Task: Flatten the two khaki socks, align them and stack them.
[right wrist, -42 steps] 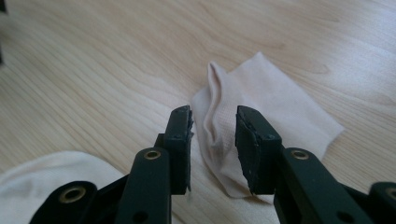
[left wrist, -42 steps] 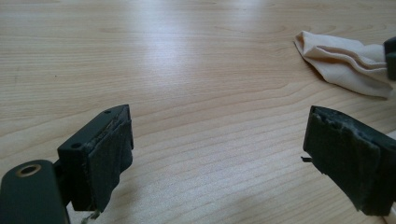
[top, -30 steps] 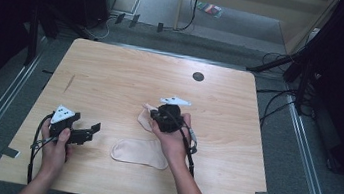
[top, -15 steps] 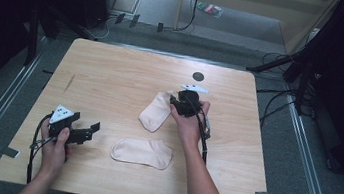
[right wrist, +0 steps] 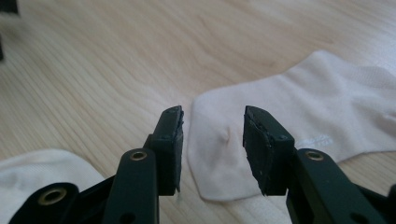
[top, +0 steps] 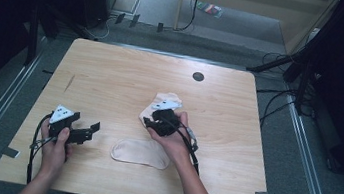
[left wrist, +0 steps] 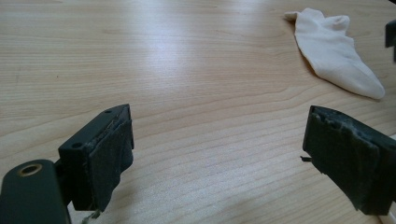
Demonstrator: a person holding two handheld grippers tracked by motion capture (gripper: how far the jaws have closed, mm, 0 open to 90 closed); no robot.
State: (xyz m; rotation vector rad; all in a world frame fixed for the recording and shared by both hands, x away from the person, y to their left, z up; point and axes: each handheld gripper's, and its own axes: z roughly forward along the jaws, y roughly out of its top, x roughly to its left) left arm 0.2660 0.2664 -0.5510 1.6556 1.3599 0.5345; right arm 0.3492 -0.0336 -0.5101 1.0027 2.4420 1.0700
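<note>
- Right gripper (right wrist: 212, 140) first: jaws parted by a narrow gap, nothing between them, poised over the toe end of the far sock (right wrist: 299, 126). A small pucker in the fabric sits right in that gap, so this reads as a pinch being lined up.
- In the high view the right gripper (top: 152, 120) sits at centre frame, over the lower end of that far sock (top: 161, 104), which lies slantwise running toward the upper right.
- The angle makes sense: coming in low along the sock's length puts the loose toe between the pads instead of pressing it flat on the worktop (top: 112, 74).
- Near sock (top: 141, 152) lies flat and crosswise at lower centre, just beside the right hand (top: 171, 142); its pale edge peeks in at the lower left of the right gripper view (right wrist: 42, 175).
- The two socks are close but apart, so my guess is the far one is to be brought to its partner.
- Left gripper (top: 89, 132) waits at lower left, well apart from both socks, jaws spread wide and empty.
- Its own view confirms: bare wood between the jaws, the far sock (left wrist: 334, 53) in the upper right of the frame.
- Parked like that, it stays out of the way yet ready.
</note>
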